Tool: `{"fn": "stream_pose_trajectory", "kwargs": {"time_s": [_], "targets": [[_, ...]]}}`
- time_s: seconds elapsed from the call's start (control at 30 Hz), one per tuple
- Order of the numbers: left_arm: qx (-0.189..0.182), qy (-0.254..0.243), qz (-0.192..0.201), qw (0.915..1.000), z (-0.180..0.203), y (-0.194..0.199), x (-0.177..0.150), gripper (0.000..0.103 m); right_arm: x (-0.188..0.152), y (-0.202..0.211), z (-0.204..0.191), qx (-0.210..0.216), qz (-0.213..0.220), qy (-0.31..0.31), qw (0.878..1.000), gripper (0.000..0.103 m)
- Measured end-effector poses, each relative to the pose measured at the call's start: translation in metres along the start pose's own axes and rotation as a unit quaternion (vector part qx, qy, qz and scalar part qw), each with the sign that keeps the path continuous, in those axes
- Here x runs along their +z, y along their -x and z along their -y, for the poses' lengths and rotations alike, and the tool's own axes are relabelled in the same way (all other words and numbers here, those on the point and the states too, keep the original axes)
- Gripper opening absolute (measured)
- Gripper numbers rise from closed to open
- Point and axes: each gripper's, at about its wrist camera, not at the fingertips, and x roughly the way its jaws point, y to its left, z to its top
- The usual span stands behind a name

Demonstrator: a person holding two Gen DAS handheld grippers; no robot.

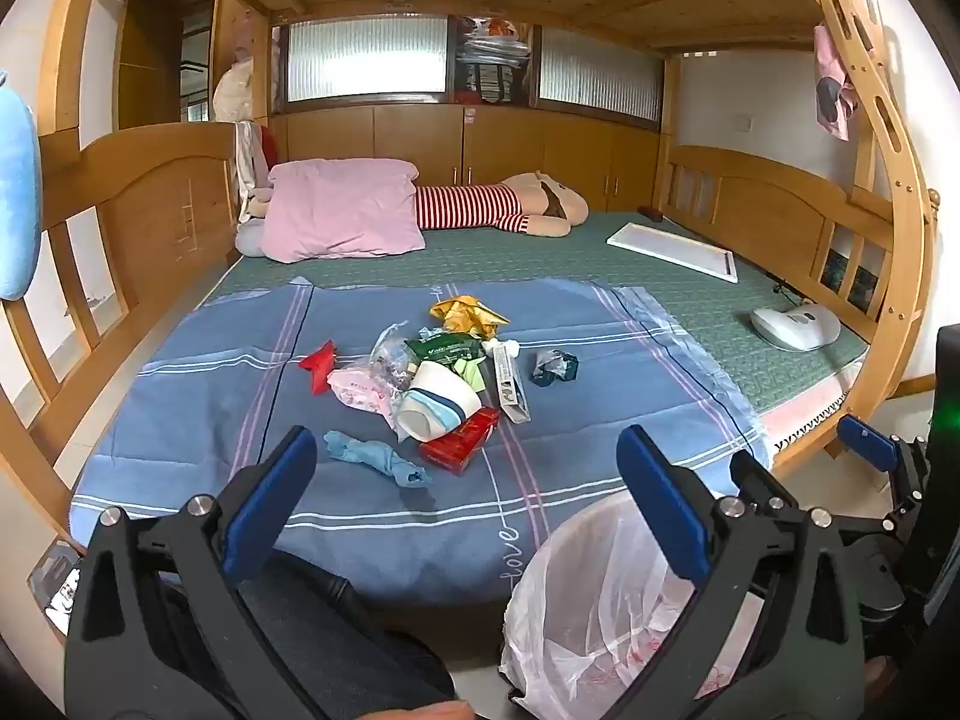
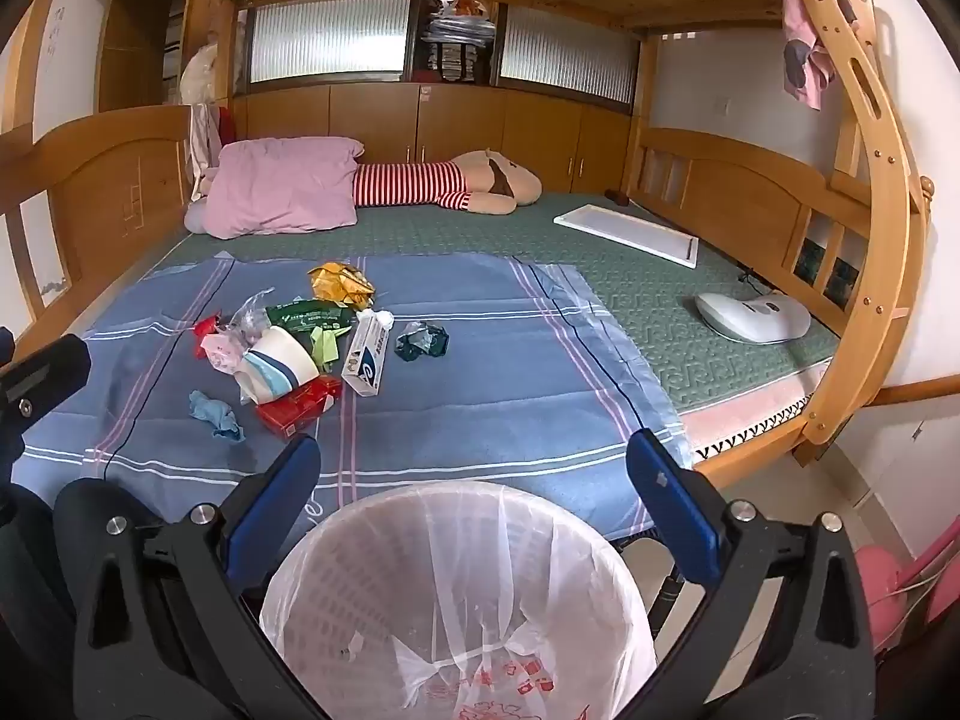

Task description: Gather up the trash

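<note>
The left gripper [image 1: 465, 468] tilts downward, its two blue-padded fingers [image 1: 270, 498] spread as wide as they go, with nothing between the pads. The right gripper [image 2: 474, 480] tilts down at much the same angle, its jaws equally wide and holding nothing. It sits just to the right of the left one, and its blue fingertip shows at the edge of the left wrist view.

My left tool [image 1: 468, 483] and right tool [image 2: 474, 492] were matt black plastic with smooth blue pads and shiny metal bolts. At lower centre, the bin liner [image 2: 462, 588] was thin, glossy, translucent plastic. The bedsheet [image 2: 480, 372] looked like soft matt cloth; the bed frame [image 2: 720, 198], upper right, was varnished wood.
</note>
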Motion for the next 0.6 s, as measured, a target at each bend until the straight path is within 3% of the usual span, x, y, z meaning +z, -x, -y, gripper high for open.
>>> {"fn": "stream_pose_trajectory", "kwargs": {"time_s": [0.6], "targets": [[0.004,0.001,-0.010,0.9999,-0.0047,-0.0062,-0.0054,0.100,-0.0001,-0.0014,-0.0014,0.000,-0.004,0.002,1.000,0.100]]}}
